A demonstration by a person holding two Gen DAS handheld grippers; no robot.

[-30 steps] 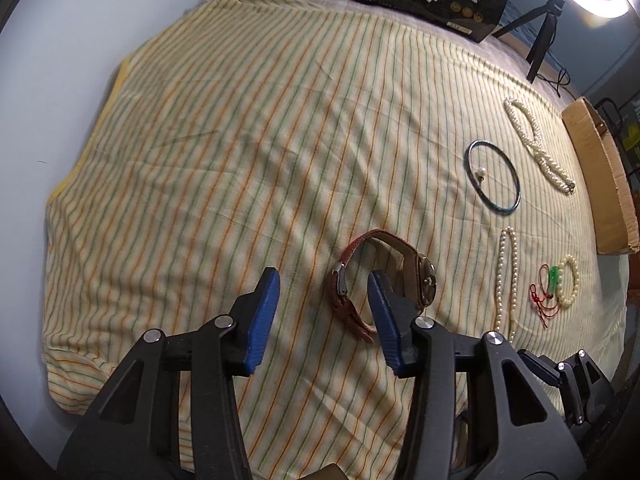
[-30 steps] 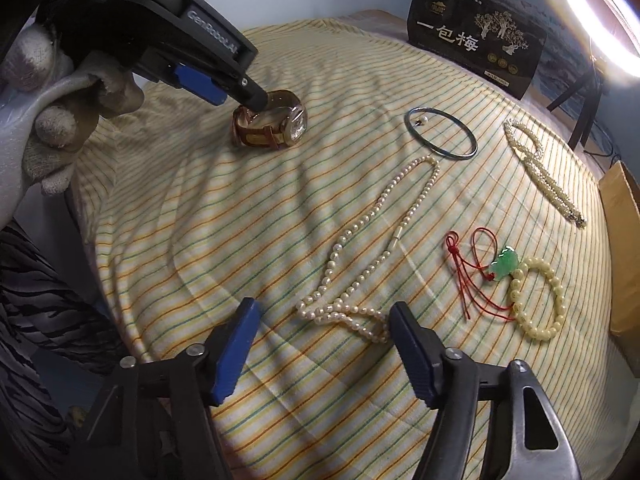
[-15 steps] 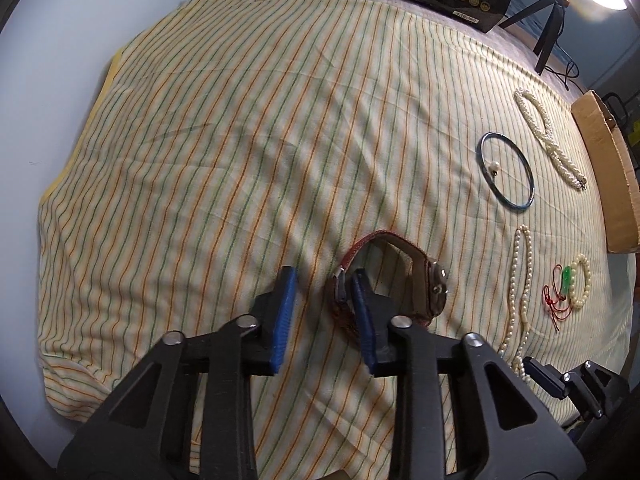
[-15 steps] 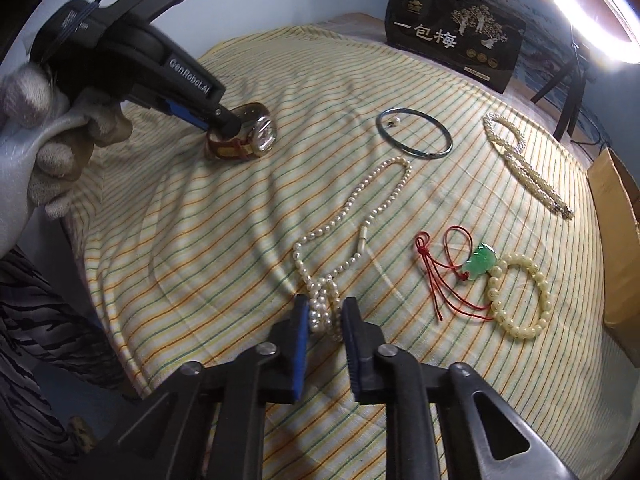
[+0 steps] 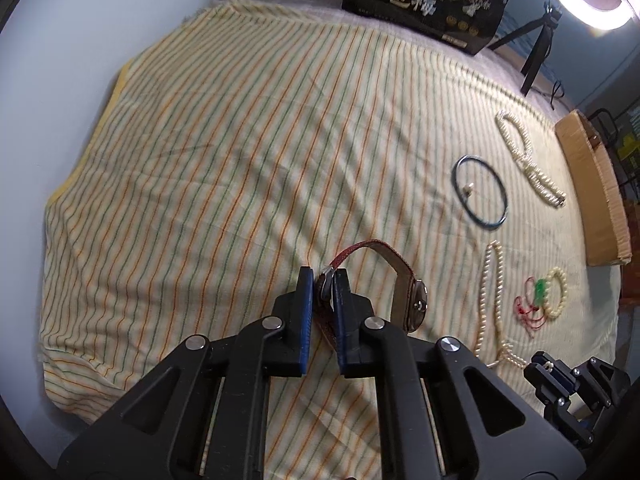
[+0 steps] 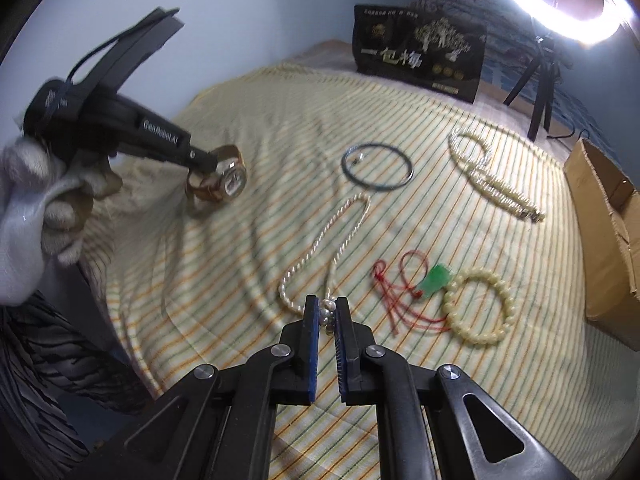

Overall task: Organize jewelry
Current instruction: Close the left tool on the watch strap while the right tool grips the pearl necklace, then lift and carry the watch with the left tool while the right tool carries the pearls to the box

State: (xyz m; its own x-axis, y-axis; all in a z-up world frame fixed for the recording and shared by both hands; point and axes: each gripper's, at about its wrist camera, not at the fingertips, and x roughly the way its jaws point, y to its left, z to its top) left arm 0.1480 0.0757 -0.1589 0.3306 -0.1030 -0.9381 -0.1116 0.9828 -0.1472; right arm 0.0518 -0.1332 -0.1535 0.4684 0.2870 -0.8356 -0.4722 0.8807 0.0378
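My left gripper [image 5: 322, 280] is shut on the strap of a brown leather watch [image 5: 404, 280] and holds it just above the striped cloth; the right wrist view shows the watch [image 6: 224, 184] lifted at the left gripper's [image 6: 206, 162] tip. My right gripper [image 6: 327, 314] is shut on the near end of a long pearl necklace [image 6: 340, 228], which still trails on the cloth. In the left wrist view the necklace [image 5: 486, 292] runs down to the right gripper [image 5: 556, 372].
On the cloth lie a dark bangle [image 6: 378, 166], a thick pearl strand [image 6: 492, 176], a red cord with a green pendant [image 6: 436, 278] and a cream bead bracelet [image 6: 478, 308]. A cardboard box [image 6: 608, 216] stands right; a black box [image 6: 420, 52] and a ring light tripod [image 6: 540, 80] stand behind.
Both grippers went from open to shut: the left closed on the watch strap and raised it, the right moved forward and closed on the pearl necklace's near end.
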